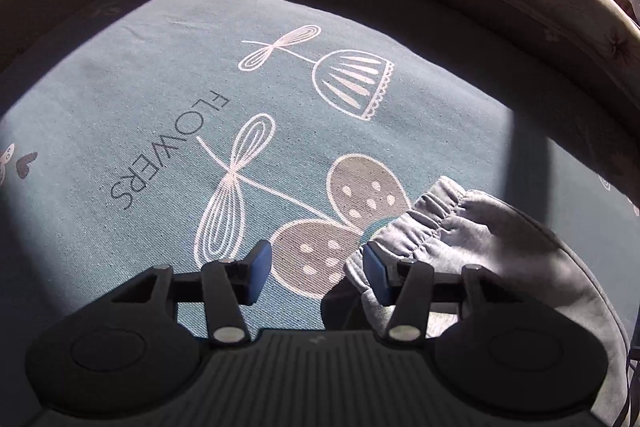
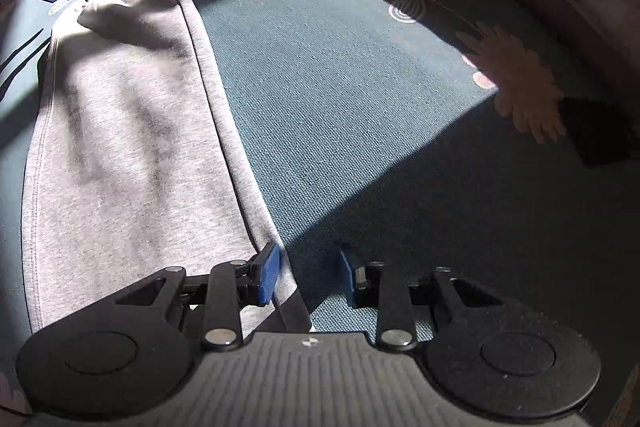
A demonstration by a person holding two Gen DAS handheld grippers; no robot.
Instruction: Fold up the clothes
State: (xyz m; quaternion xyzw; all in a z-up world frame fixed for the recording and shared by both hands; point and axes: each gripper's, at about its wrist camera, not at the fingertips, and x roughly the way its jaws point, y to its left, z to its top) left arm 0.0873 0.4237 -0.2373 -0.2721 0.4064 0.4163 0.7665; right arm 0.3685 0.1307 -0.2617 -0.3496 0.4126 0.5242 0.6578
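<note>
Right wrist view: my right gripper [image 2: 308, 277] hangs open over the near edge of the grey trousers [image 2: 132, 155], laid flat on the teal sheet [image 2: 360, 127] for folding, long axis running away to the elastic waistband [image 1: 432, 223], where my left gripper [image 1: 318, 273] stands open, holding nothing.

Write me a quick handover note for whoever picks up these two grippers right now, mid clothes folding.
Left hand-held gripper: open, holding nothing, its right pad at the elastic waistband.
Right hand-held gripper: open, holding nothing, straddling the garment's long side edge.
Grey sweatpants: lying lengthwise as a narrow strip on the teal flower-print bedcover, waistband end bunched.
Done: they look folded in half lengthwise, though I can't confirm it.
Left: smooth the waistband, then fold end to end.
</note>
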